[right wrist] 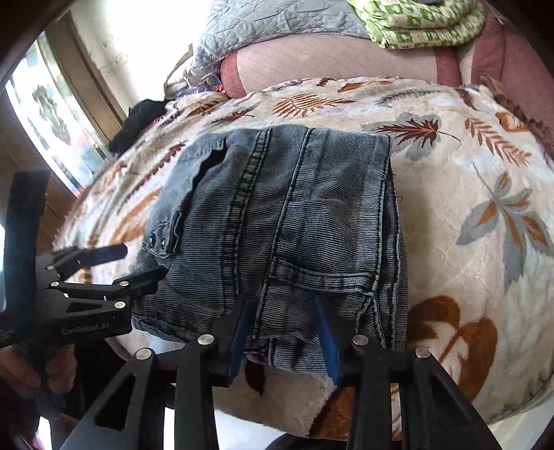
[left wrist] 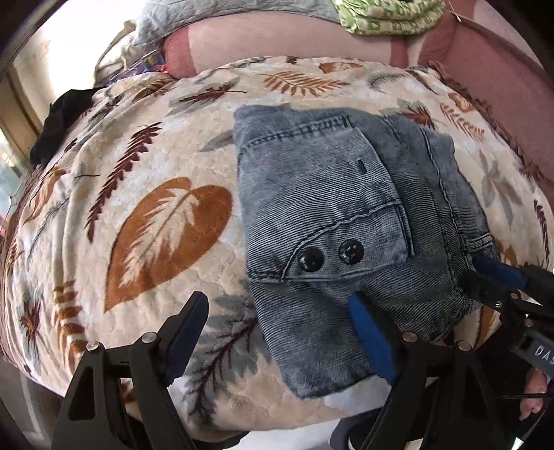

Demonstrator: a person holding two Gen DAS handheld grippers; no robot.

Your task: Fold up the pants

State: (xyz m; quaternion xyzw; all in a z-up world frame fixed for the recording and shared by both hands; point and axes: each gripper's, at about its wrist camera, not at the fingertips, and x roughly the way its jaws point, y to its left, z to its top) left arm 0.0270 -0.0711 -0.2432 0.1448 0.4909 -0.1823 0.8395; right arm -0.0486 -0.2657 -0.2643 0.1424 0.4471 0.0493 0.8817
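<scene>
Here, folded faded blue-grey denim pants [left wrist: 332, 214] are laid on a leaf-patterned cream fleece blanket [left wrist: 166, 166]; the left hand-held gripper [left wrist: 280, 329] is spread wide, empty, while the right hand-held gripper [right wrist: 282, 332] is partly open astride the near edge, nothing clamped.

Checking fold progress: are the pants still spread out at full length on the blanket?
No. The pants lie folded into a compact bundle on the blanket, with no leg stretched out.

Bare blanket [left wrist: 145, 180] lies open left of the folded pants [left wrist: 318, 194]; black cloth [left wrist: 65, 114] sits far-left.

green bedding [left wrist: 387, 15]: cut off by top edge | dark cloth [left wrist: 57, 121]: unidentifiable
</scene>
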